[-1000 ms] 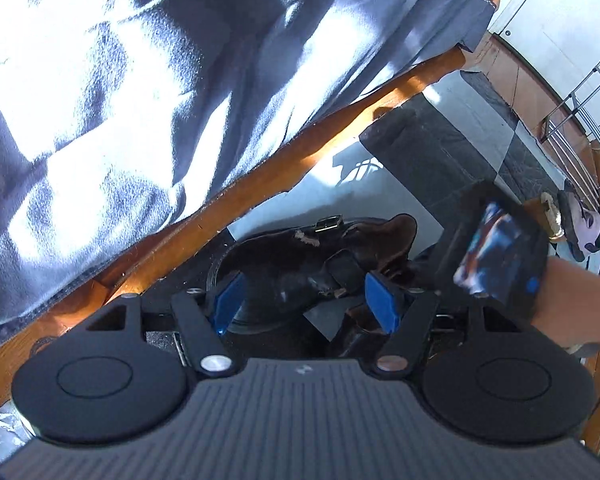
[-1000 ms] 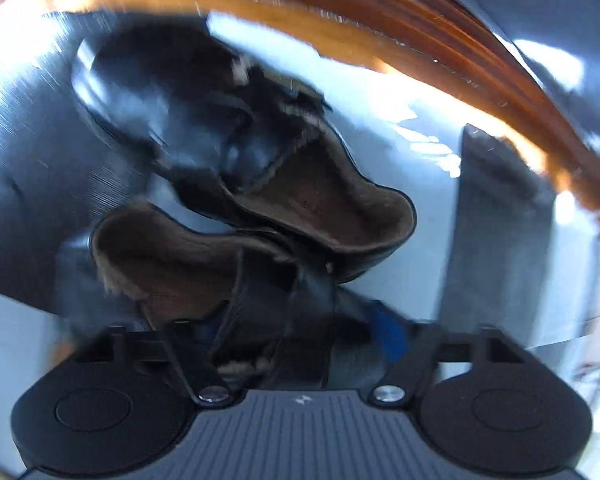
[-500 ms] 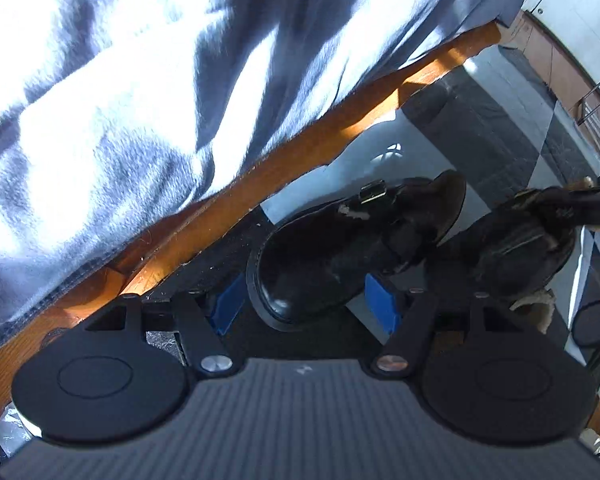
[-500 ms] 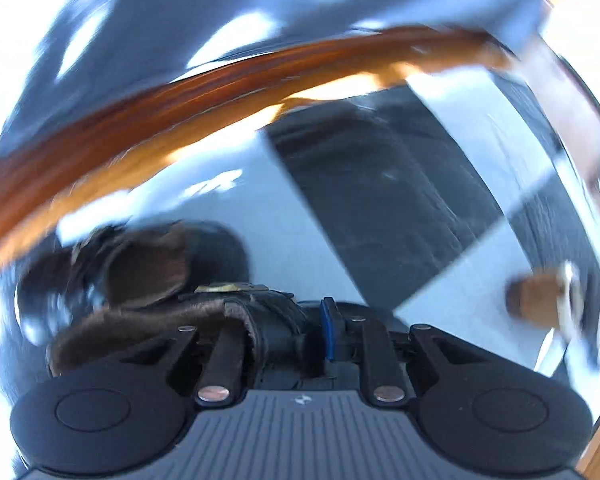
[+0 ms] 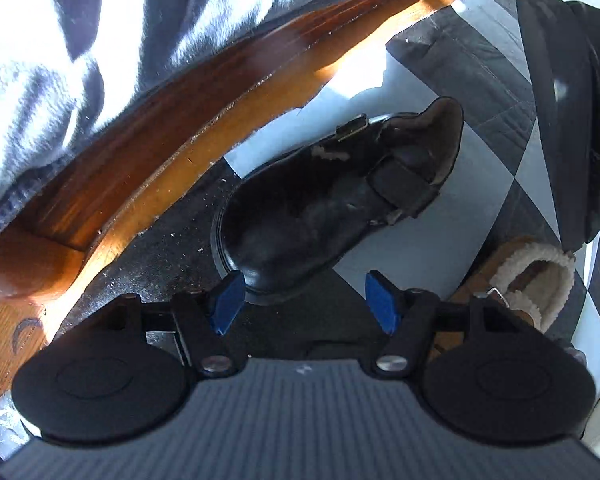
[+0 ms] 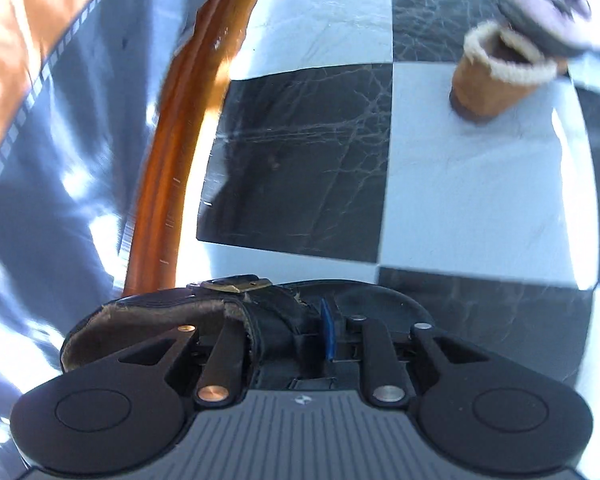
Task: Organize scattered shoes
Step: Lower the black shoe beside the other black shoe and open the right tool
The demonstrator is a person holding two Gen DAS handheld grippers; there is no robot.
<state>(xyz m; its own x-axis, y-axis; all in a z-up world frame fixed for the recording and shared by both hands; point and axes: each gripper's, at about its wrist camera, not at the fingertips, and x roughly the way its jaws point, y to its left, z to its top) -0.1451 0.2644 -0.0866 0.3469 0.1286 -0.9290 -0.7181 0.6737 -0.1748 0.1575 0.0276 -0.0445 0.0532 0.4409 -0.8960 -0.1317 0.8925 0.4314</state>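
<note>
A black leather buckled shoe [image 5: 332,200] lies on the checkered floor beside the wooden bed frame, toe towards my left gripper [image 5: 306,300]. That gripper is open, its blue pads either side of the toe and just short of it. My right gripper [image 6: 284,332] is shut on the matching black shoe [image 6: 204,316], pinching its strap and lined collar, and holds it above the floor. A tan fleece-lined slipper [image 5: 536,276] lies right of the left gripper; in the right wrist view a tan slipper [image 6: 500,76] sits at the far right with a lilac sandal [image 6: 548,20] against it.
A wooden bed frame [image 5: 188,120] with a grey-blue bedcover [image 5: 80,32] runs along the left. The floor has black and white tiles [image 6: 460,184]. A dark object [image 5: 568,100] hangs at the upper right of the left wrist view.
My right gripper has lifted the second black shoe away from its mate and swung right over the tiles. The left gripper has stayed open near the remaining shoe's toe.
</note>
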